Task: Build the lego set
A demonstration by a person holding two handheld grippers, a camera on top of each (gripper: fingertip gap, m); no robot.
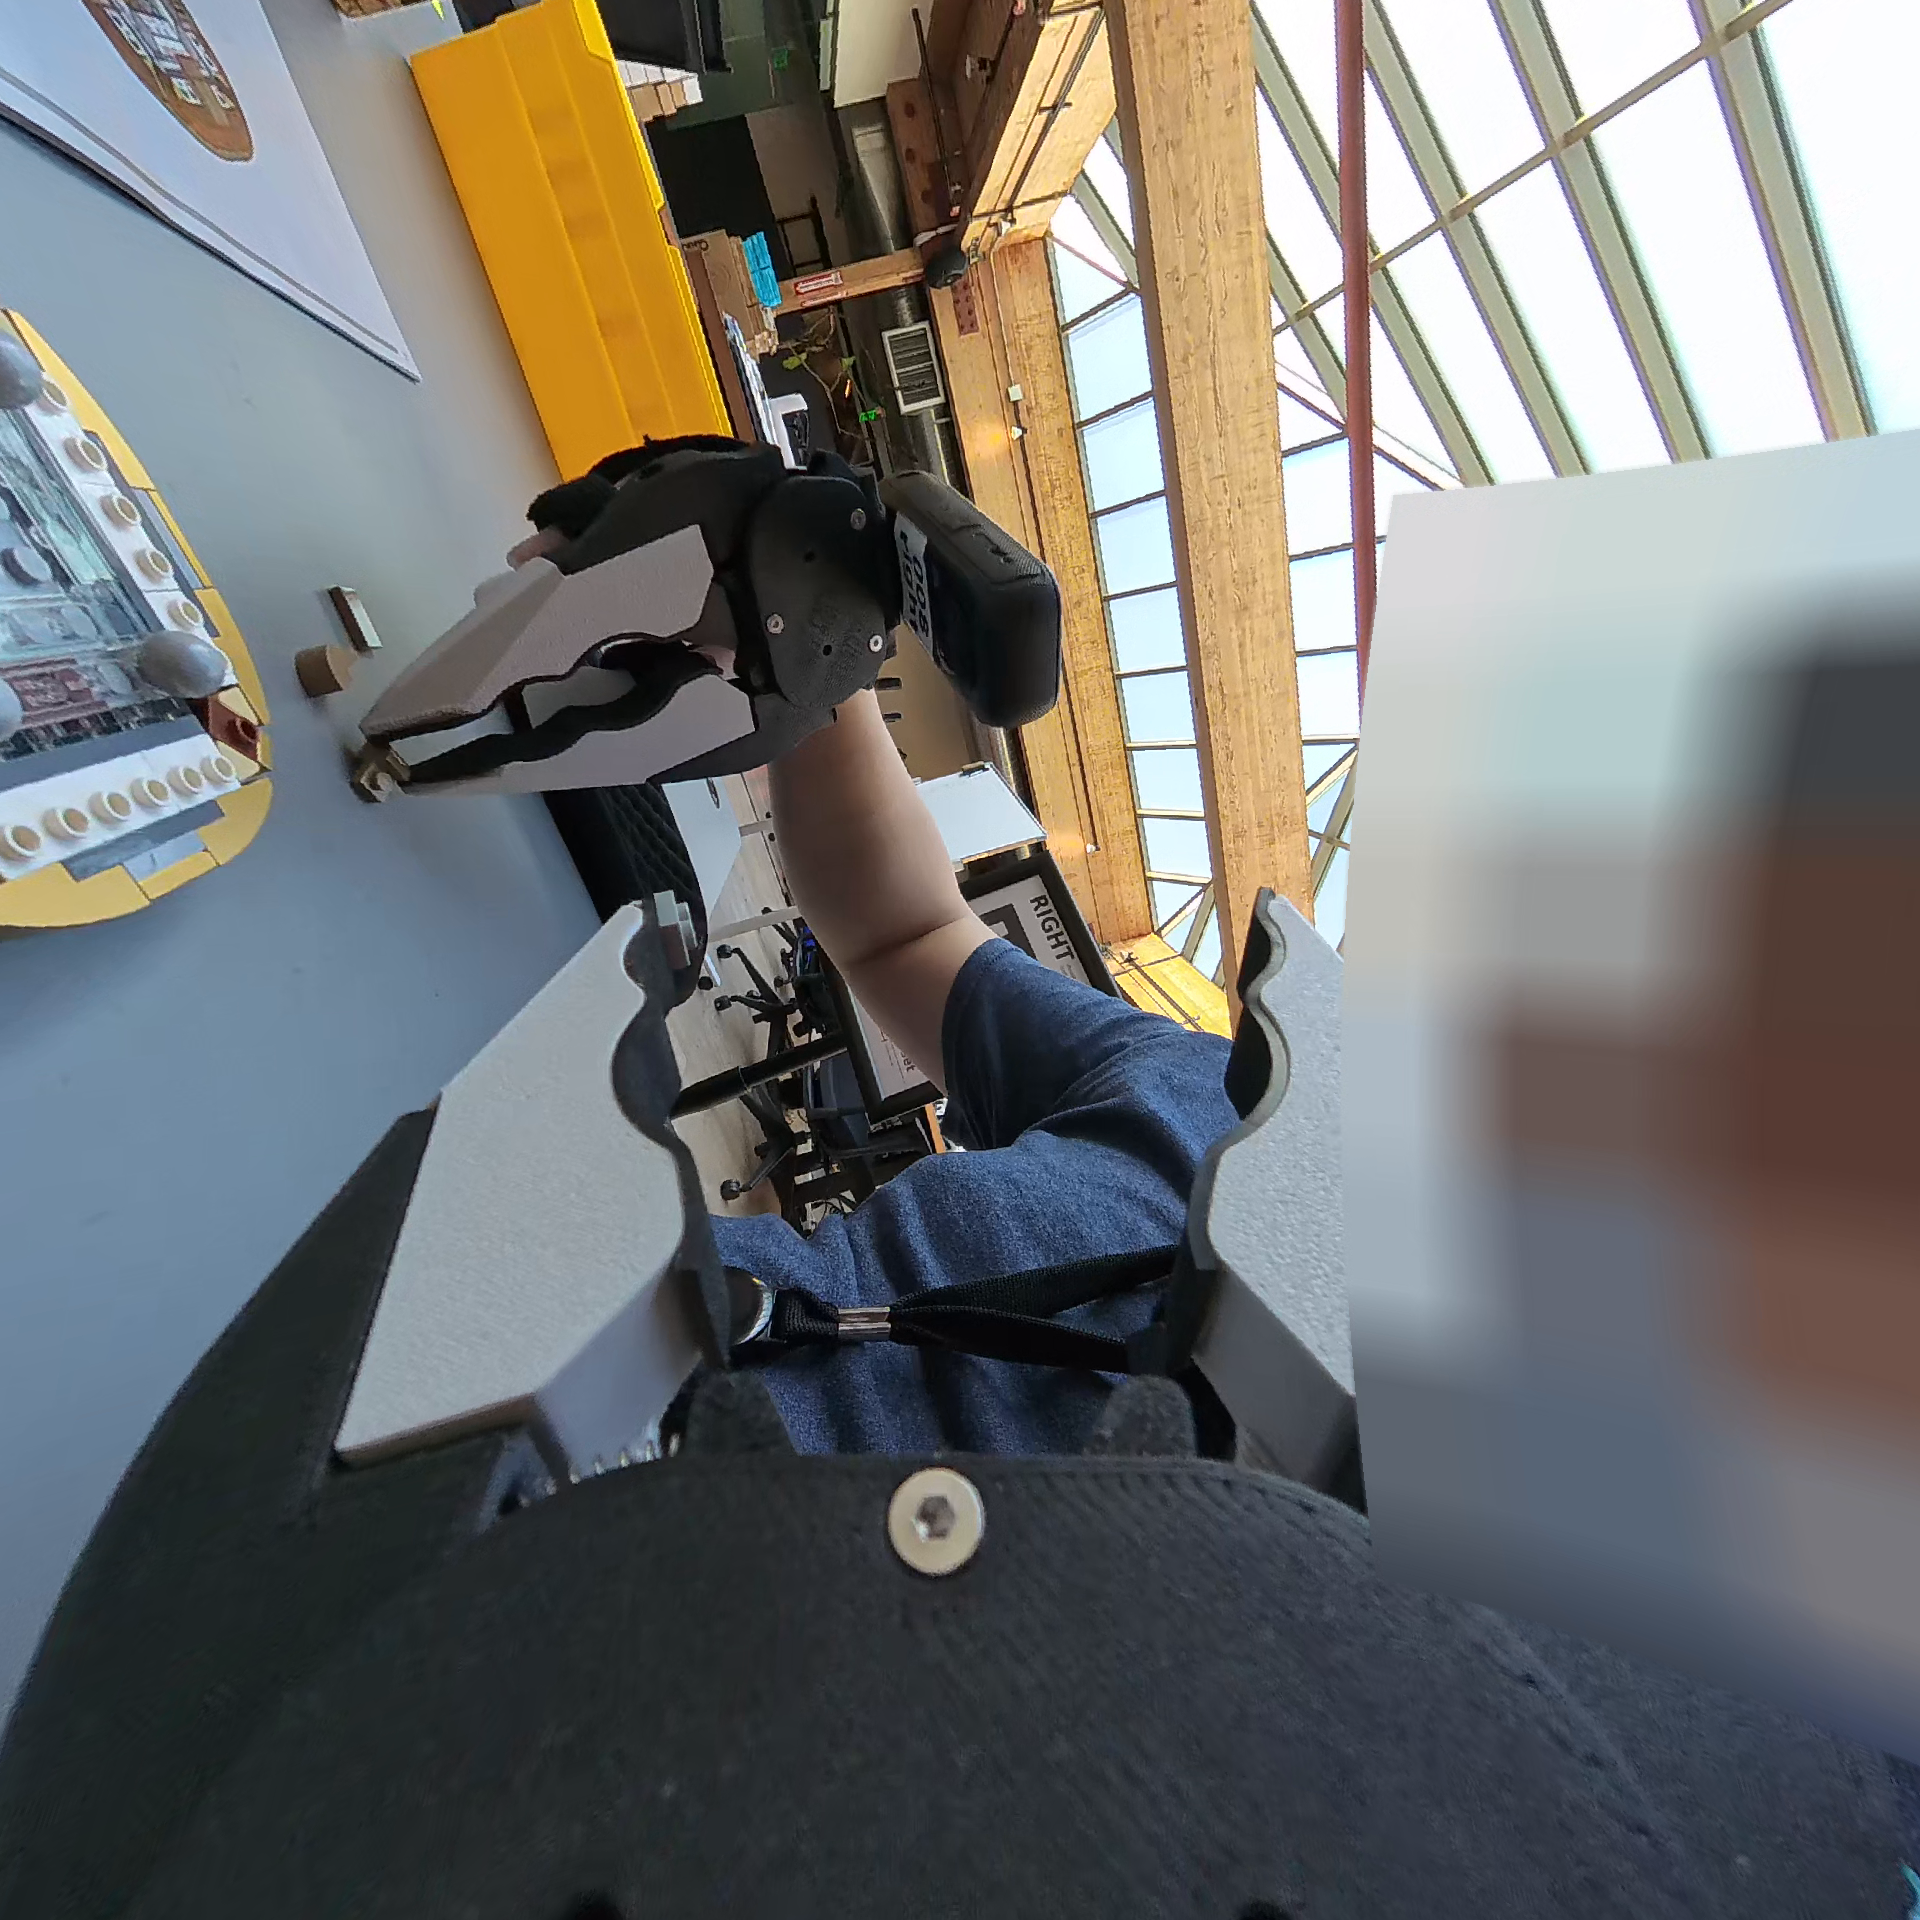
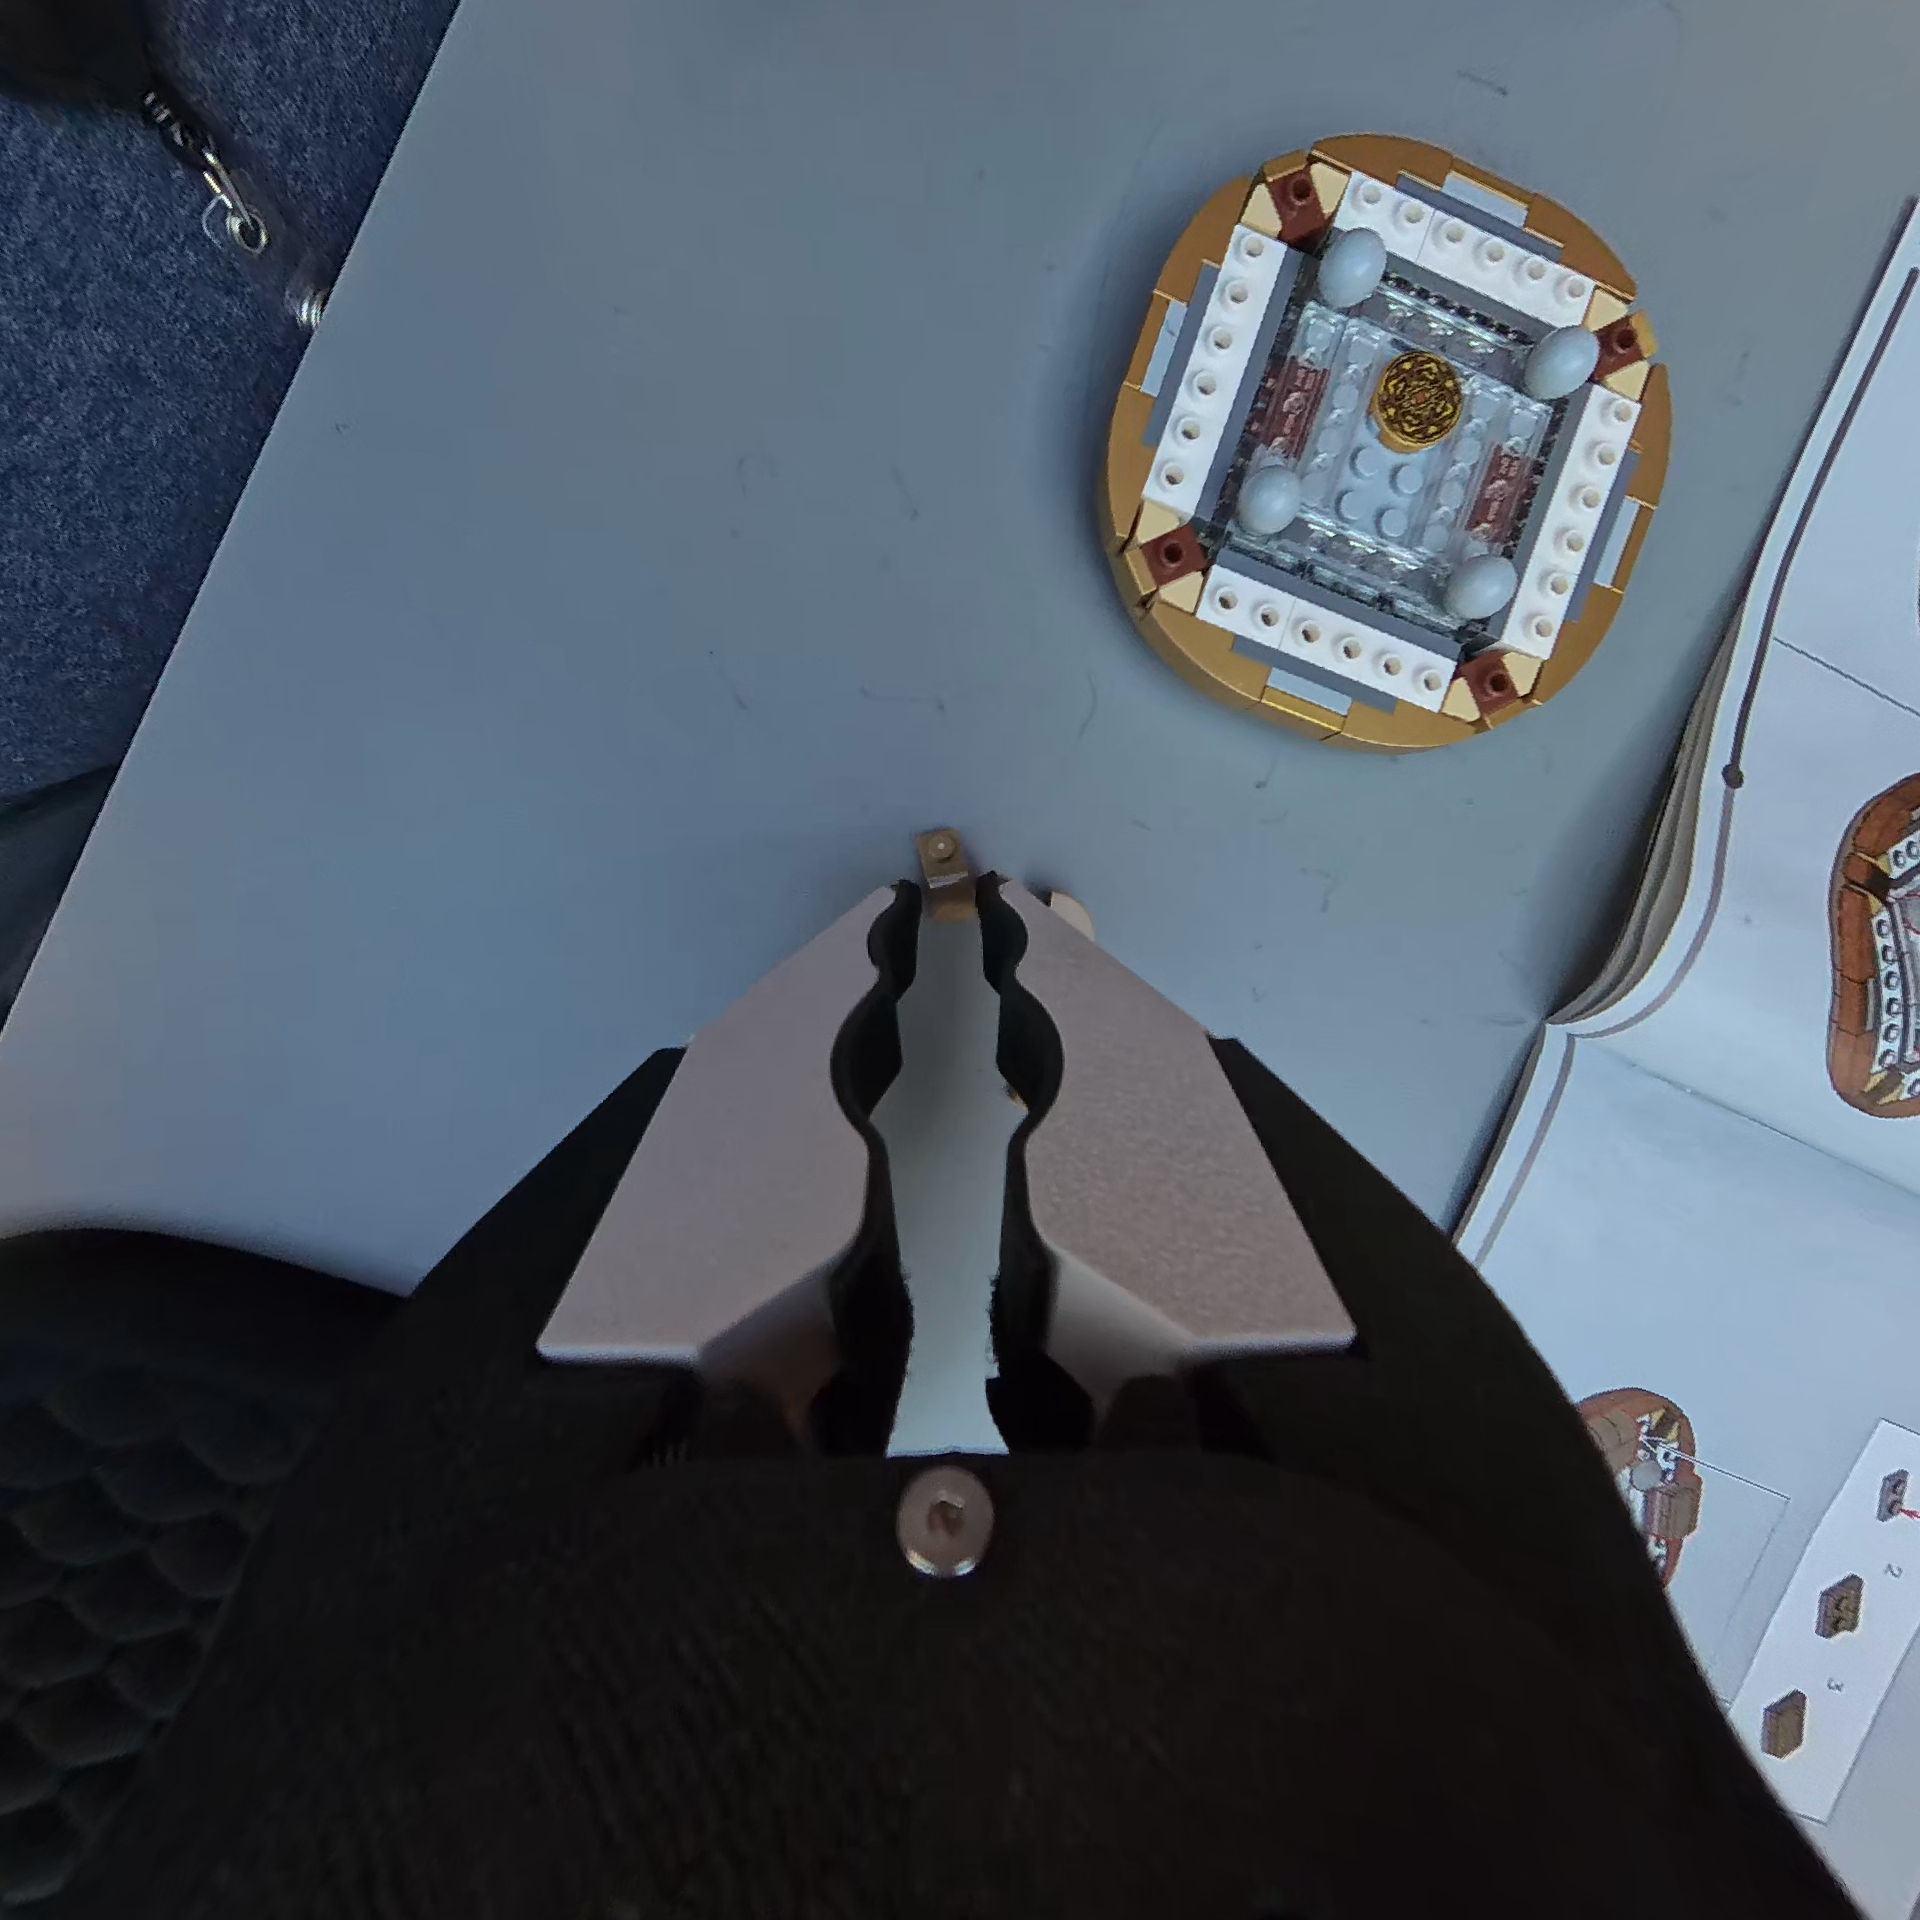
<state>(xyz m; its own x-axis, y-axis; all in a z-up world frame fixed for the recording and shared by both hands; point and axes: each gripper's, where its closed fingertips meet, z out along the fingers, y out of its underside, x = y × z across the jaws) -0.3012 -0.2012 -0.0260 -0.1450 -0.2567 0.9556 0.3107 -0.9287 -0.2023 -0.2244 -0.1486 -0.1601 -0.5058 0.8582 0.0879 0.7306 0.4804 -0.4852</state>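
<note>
My right gripper is shut on a small tan lego piece with one stud, held at the grey table top. The left wrist view shows it from the side: the right gripper pinches the piece low against the table. The round gold-rimmed lego build, with white bricks, grey domes and a clear centre, sits apart to the far right; it also shows in the left wrist view. My left gripper is open and empty, raised off the table and turned toward the person's blue shirt.
An open instruction booklet lies at the table's right edge. A tan round piece and a brown tile lie loose near the right gripper. A yellow bin stands at the table's far side. A person's arm holds the right gripper.
</note>
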